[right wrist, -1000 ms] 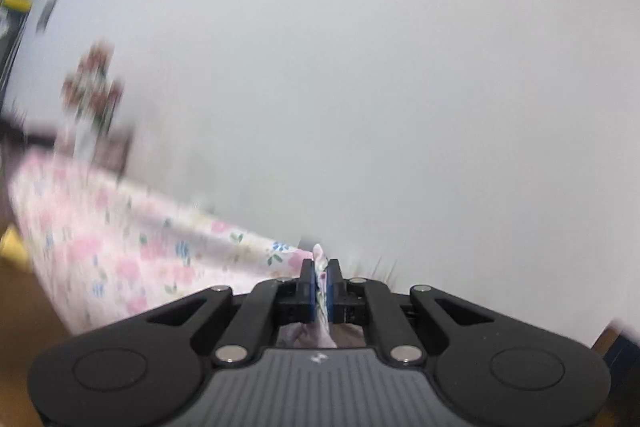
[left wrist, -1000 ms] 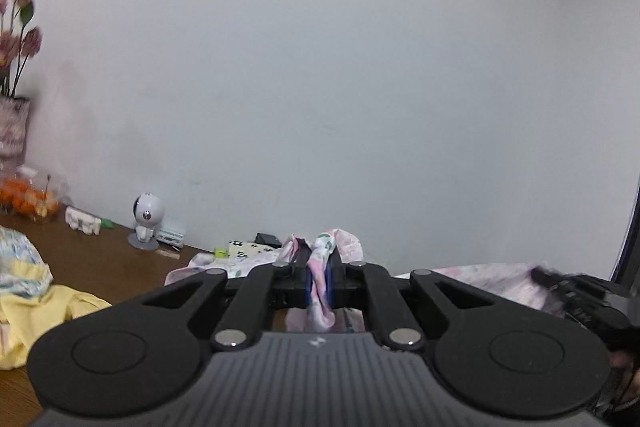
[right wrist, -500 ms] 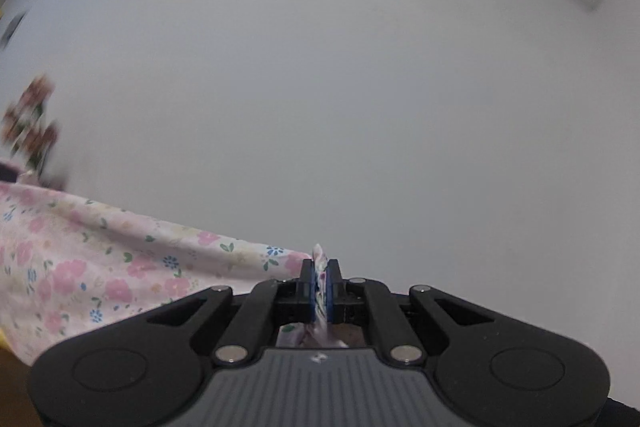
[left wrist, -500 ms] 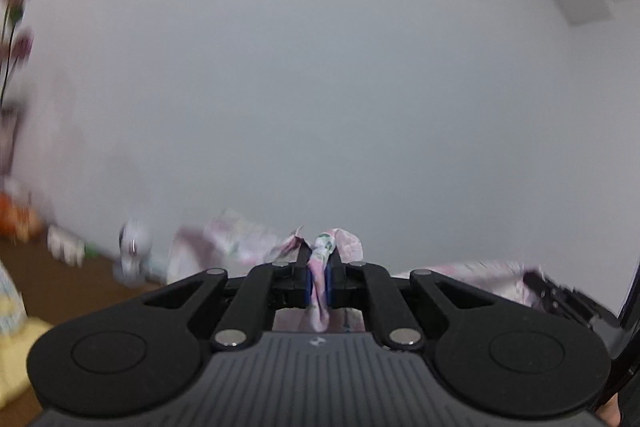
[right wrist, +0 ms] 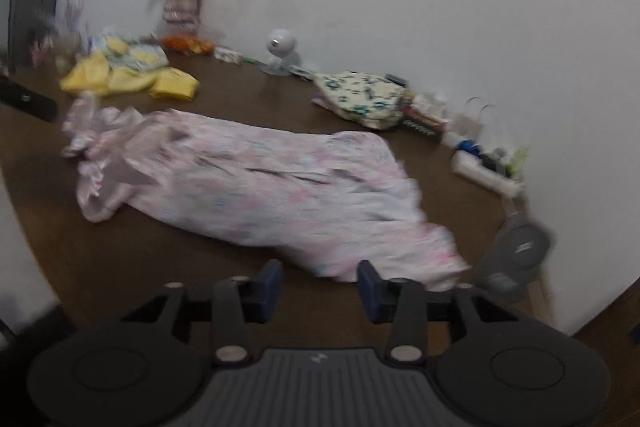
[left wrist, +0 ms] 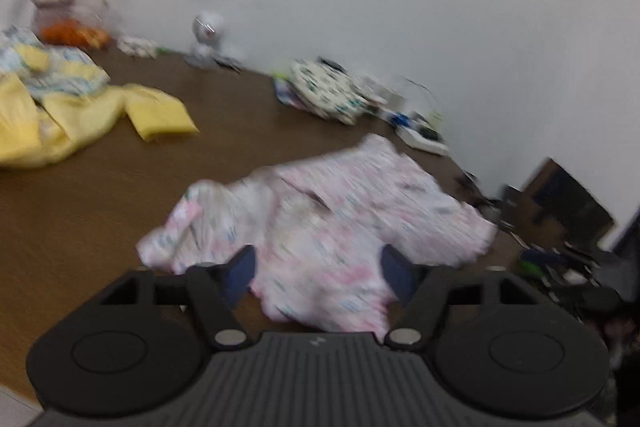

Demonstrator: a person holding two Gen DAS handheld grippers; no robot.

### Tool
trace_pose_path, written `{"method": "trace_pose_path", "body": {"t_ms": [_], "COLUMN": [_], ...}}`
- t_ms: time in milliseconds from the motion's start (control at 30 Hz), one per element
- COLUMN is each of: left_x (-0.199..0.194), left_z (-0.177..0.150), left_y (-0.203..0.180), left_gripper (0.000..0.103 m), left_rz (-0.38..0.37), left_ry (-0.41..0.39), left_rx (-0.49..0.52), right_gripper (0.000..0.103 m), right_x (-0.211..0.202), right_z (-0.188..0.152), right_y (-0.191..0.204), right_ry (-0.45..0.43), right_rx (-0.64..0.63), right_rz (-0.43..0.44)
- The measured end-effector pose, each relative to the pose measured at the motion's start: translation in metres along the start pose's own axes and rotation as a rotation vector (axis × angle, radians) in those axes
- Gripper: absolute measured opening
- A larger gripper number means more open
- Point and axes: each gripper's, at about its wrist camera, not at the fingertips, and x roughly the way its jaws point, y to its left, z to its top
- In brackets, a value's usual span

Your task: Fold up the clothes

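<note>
Opening over the brown wooden bench (right wrist: 168,267), the left gripper (left wrist: 318,269) and right gripper (right wrist: 318,285) are letting go of the pink floral cotton garment (right wrist: 256,183), which is lying rumpled there and risking a crooked fold.

Both wrist views riding just behind the fingers, tilting downward over the brown table (left wrist: 100,195) toward the white wall (left wrist: 400,7). Left view sitting close above the pink flowered garment (left wrist: 340,219). Right view taking in its whole length (right wrist: 248,179). Sharing the garment, the yellow clothes (right wrist: 132,79), the small white camera (right wrist: 280,47) and the vase of flowers (right wrist: 182,3).
</note>
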Motion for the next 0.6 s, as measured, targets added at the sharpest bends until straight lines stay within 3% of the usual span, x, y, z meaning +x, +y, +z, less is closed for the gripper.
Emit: {"method": "trace_pose_path", "body": {"t_ms": [167,300,367,400,433,467,500,533,567,600], "left_x": [0.045,0.08,0.091,0.094,0.096,0.095,0.091,0.087,0.081,0.077], "left_z": [0.006,0.002,0.006,0.009,0.014,0.018,0.021,0.025,0.027,0.027], "left_y": [0.019,0.036,0.042,0.046,0.051,0.056,0.06,0.065,0.071,0.078], "left_gripper": [0.082,0.078,0.051,0.022,0.008,0.008,0.008,0.007,0.007,0.007], "left_rz": [0.136,0.167,0.166,0.159,0.142,0.125,0.108,0.09,0.067,0.035], "left_ry": [0.01,0.1,0.14,0.155,0.159,0.15,0.118,0.088,0.063,0.047], "left_rx": [-0.001,-0.035,-0.06,-0.076,-0.099,-0.125,-0.156,-0.19,-0.237,-0.287], "right_gripper": [0.052,0.054,0.058,0.058,0.058,0.057,0.049,0.017,0.0,0.002], "right_x": [0.028,0.064,0.098,0.111,0.125,0.137,0.141,0.144,0.142,0.138], "right_z": [0.029,0.067,0.087,0.092,0.097,0.099,0.096,0.093,0.088,0.084], "right_y": [0.053,0.081,0.084,0.088,0.093,0.1,0.106,0.111,0.114,0.115], "right_ry": [-0.102,-0.103,-0.03,0.023,0.078,0.137,0.159,0.174,0.167,0.159], "right_rx": [0.007,0.032,0.061,0.07,0.078,0.074,0.069,0.064,0.056,0.053], "right_rz": [0.146,0.242,0.3,0.322,0.343,0.361,0.363,0.364,0.368,0.36]}}
